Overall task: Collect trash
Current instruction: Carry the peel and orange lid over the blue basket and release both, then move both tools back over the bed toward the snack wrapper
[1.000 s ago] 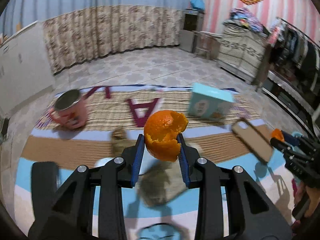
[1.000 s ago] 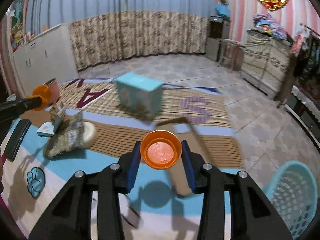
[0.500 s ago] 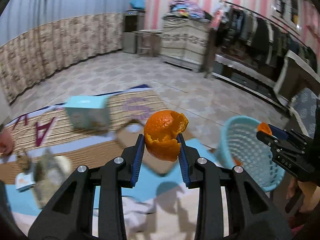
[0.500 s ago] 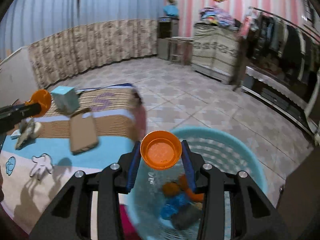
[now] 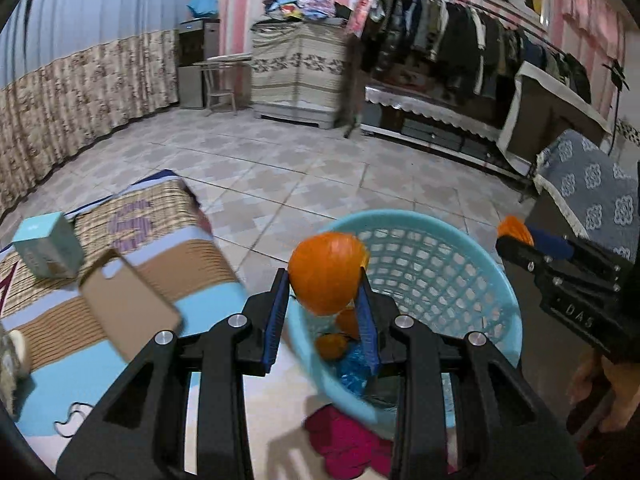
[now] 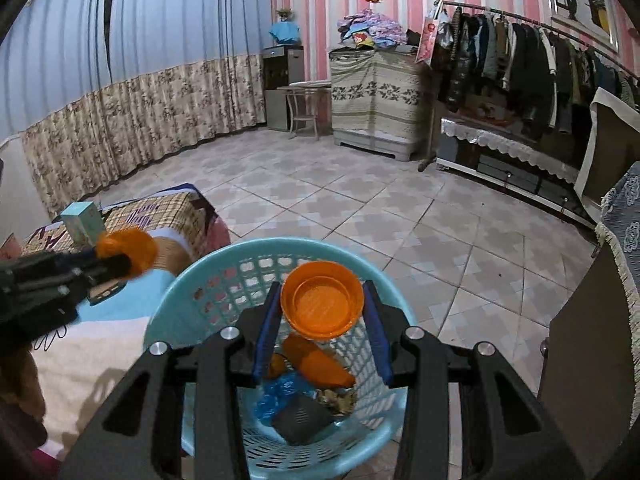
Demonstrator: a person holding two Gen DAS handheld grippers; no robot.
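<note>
My left gripper [image 5: 323, 316] is shut on an orange peel [image 5: 326, 270] and holds it over the near rim of a light blue mesh basket [image 5: 448, 276]. My right gripper [image 6: 322, 328] is shut on an orange plastic lid [image 6: 322, 300] and holds it above the same basket [image 6: 192, 280]. Inside the basket lie orange peel pieces [image 6: 318, 362], a blue wrapper [image 6: 280, 394] and a dark item [image 6: 302, 420]. The right gripper shows at the right of the left wrist view [image 5: 516, 236]; the left gripper shows at the left of the right wrist view [image 6: 120, 256].
A bed with a striped blanket [image 5: 168, 216] lies to the left, bearing a teal box [image 5: 48, 244] and a brown phone case [image 5: 128, 308]. A red cloth [image 5: 344, 436] lies below the basket. Tiled floor [image 6: 360, 200], a cabinet and a clothes rack [image 6: 520, 56] stand beyond.
Both grippers swung right from the bed to the basket. The left gripper with the peel now reaches the basket's rim; the right gripper with the lid sits deeper over the basket.
</note>
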